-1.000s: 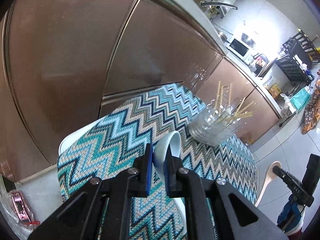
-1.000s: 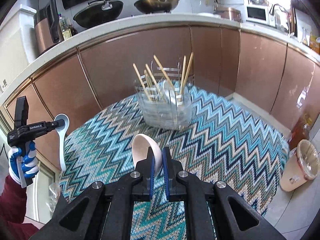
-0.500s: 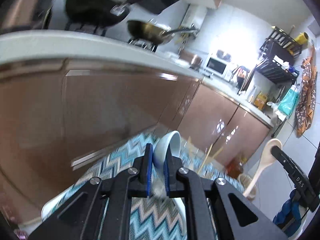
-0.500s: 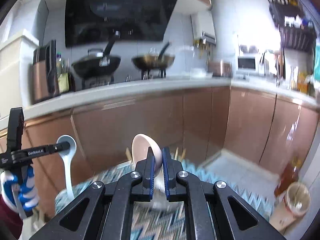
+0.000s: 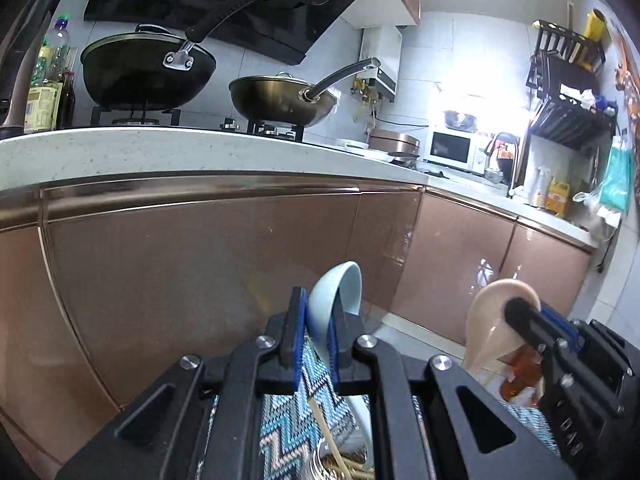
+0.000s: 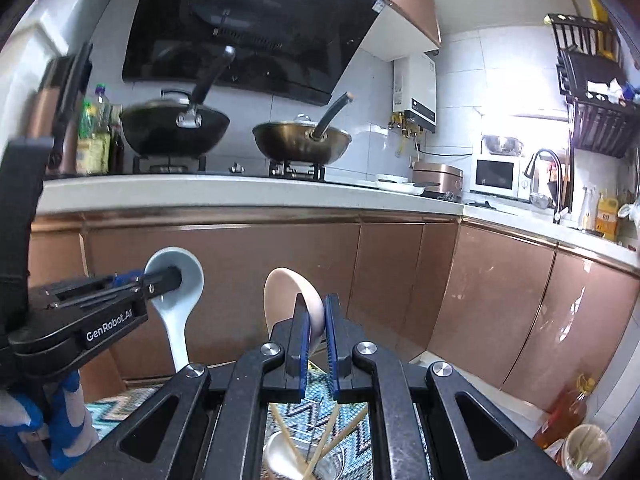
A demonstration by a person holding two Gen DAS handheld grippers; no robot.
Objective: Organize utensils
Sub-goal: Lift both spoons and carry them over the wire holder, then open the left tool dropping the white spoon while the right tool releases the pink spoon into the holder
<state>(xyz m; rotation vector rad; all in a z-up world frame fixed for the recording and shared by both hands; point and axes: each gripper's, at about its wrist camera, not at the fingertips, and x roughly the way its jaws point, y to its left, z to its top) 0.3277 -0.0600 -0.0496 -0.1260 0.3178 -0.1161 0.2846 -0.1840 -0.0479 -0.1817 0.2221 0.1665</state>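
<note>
My left gripper [image 5: 316, 322] is shut on the bowl of a light blue ceramic spoon [image 5: 336, 292], handle hanging down; it also shows in the right wrist view [image 6: 176, 296]. My right gripper [image 6: 316, 328] is shut on the bowl of a beige ceramic spoon [image 6: 288, 300], which also shows in the left wrist view [image 5: 492, 320]. Both are held high, side by side, over the clear utensil holder [image 6: 320, 460] with wooden chopsticks [image 6: 288, 432] and a white spoon, seen below between the fingers. The holder stands on a zigzag cloth [image 5: 288, 432].
Copper-coloured kitchen cabinets [image 6: 400, 280] and a white counter [image 6: 240, 192] with two woks [image 6: 300, 144] stand ahead. An oil bottle [image 6: 568, 412] and a small bin [image 6: 588, 452] are on the floor at the right.
Both grippers have risen and tilted up with their spoons, from facing the table and holder to facing the counter and stove. They have come closer together above the holder.
</note>
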